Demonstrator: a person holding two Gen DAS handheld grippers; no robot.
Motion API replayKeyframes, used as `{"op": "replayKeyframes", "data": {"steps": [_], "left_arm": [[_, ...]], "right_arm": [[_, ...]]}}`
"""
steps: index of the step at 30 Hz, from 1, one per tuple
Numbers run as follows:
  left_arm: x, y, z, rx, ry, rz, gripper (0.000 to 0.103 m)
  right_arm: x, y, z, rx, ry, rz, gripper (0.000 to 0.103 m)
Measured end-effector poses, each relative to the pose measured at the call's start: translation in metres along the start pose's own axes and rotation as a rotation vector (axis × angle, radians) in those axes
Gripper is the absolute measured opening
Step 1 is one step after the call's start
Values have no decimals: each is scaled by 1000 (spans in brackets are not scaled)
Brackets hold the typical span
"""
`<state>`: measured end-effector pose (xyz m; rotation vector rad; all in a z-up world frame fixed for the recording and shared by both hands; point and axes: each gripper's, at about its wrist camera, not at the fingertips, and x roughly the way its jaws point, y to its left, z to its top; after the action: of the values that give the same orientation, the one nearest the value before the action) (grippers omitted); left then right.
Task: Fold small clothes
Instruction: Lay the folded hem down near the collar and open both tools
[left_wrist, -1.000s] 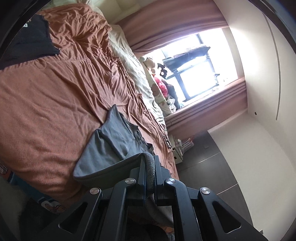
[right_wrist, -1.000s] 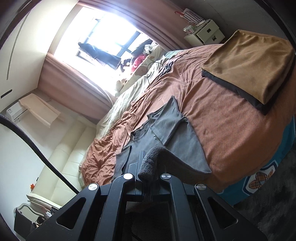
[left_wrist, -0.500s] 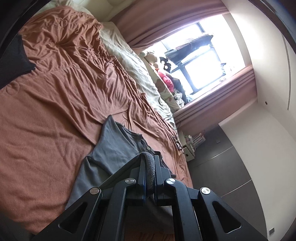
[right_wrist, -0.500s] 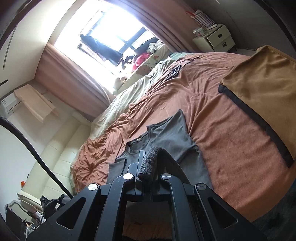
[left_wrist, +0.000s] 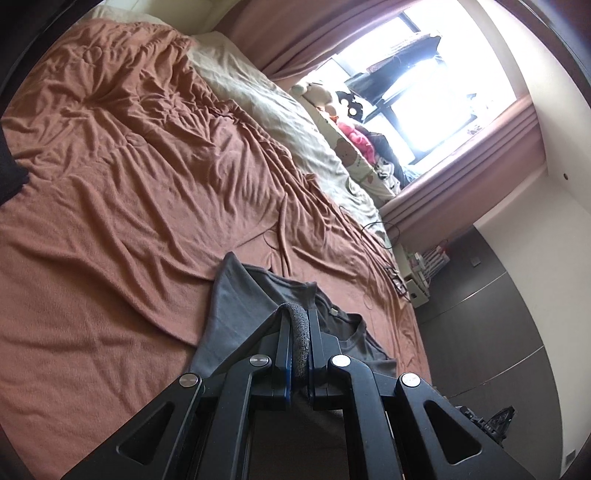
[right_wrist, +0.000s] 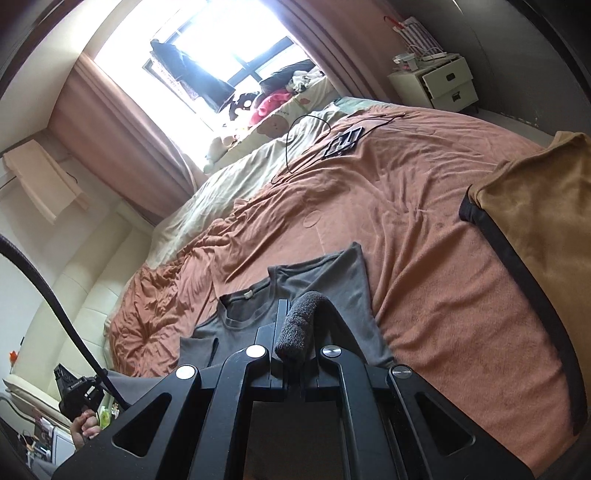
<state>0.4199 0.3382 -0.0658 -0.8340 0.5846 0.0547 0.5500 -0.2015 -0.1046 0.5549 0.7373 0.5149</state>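
From the left wrist view, the left gripper (left_wrist: 298, 332) has its jaws pressed tight together on a rolled edge of the small grey cotton T-shirt (left_wrist: 236, 295), which lies near the foot edge of the wide bed under a rumpled rust-brown blanket (left_wrist: 129, 206), its collar toward the window. The cloth looks thin, light and limp; it drapes from the pinch and would sag or bunch wherever it is not held, so a hem corner or side seam seems the sensible place to grip. From the right wrist view, the right gripper (right_wrist: 295, 334) likewise has its jaws closed hard on a bunched wad of the same shirt (right_wrist: 325, 273), whose neckline and short sleeve spread flat ahead on the blanket. A folded tan blanket with a dark border (right_wrist: 535, 221) sits well apart.
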Motion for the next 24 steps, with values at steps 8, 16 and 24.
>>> {"op": "replayKeyframes", "data": {"steps": [8,16,24], "left_arm": [[66,17,18,3,57,107,5],[135,44,26,-6,129,227,5],[181,66,25,4,182,315,5]], "right_arm": [[59,-2,24,4,68,-76,0],[125,-12,34,64,142,-133,0],[168,-17,37,56,190,-190,0]]}}
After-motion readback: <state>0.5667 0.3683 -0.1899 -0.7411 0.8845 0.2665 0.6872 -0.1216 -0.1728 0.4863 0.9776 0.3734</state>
